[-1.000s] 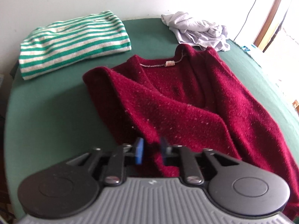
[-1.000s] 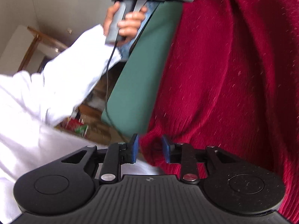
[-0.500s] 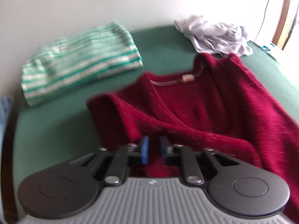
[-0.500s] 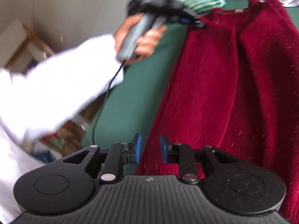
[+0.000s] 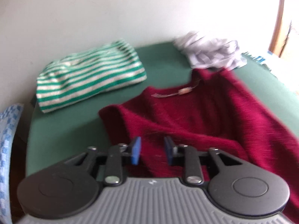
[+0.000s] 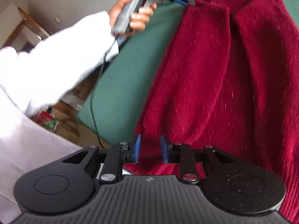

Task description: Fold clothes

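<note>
A dark red knit sweater (image 5: pixel 205 115) lies spread on the green table (image 5: pixel 65 130), neck end far from me and its left side folded over. My left gripper (image 5: pixel 151 150) hovers at that folded left edge. Its jaws are opening, and the fabric sits behind the gap with neither pad pressing on it. In the right wrist view the sweater (image 6: pixel 224 65) runs down to the near table edge. There my right gripper (image 6: pixel 150 152) is shut on the bunched hem, which fills the space between its blue pads. A hand holds the left gripper (image 6: pixel 184 0) at the sweater's shoulder.
A folded green-and-white striped shirt (image 5: pixel 89 74) lies at the back left, and a crumpled pale grey garment (image 5: pixel 211 54) at the back by the wall. A blue checked cloth (image 5: pixel 9 140) hangs off the left edge. A white sleeve (image 6: pixel 65 52) crosses beside the table (image 6: pixel 127 74).
The left jaws have spread apart and let go of the sweater's folded edge, and that gripper has risen and tipped back. The right gripper stays on the hem.
</note>
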Demonstrator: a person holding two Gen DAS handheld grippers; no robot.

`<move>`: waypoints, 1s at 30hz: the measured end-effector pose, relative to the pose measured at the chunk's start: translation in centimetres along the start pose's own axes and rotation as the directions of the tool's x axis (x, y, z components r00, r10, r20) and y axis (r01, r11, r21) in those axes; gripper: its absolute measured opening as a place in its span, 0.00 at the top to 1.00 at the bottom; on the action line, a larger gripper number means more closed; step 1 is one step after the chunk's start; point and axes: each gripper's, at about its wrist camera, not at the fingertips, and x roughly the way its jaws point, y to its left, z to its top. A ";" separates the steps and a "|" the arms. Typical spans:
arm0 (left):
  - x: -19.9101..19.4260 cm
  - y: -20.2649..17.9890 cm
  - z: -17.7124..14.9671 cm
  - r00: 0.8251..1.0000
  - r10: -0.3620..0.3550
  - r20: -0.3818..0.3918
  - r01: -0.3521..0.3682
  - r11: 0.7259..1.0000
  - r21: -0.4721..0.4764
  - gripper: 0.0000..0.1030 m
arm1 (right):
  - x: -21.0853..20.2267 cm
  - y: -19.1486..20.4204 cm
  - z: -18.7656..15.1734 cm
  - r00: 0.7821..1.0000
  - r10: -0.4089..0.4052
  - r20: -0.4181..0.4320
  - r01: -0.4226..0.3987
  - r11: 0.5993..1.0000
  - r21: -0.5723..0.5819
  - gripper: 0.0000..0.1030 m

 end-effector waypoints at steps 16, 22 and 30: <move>-5.1 -4.2 -9.2 0.995 -0.079 -0.056 0.078 0.997 -0.020 0.49 | -2.5 -3.7 -1.2 0.998 -0.056 -0.022 0.057 0.997 0.060 0.77; -9.8 -9.3 -12.6 0.996 -0.064 -0.055 0.066 0.997 0.030 0.41 | -5.8 -9.3 2.4 0.941 -0.270 0.205 0.219 0.946 0.237 0.70; -12.8 -13.8 -16.4 0.993 0.028 -0.115 -0.028 1.000 0.006 0.40 | -7.0 -13.7 3.7 0.959 -0.236 0.155 0.184 0.939 0.289 0.71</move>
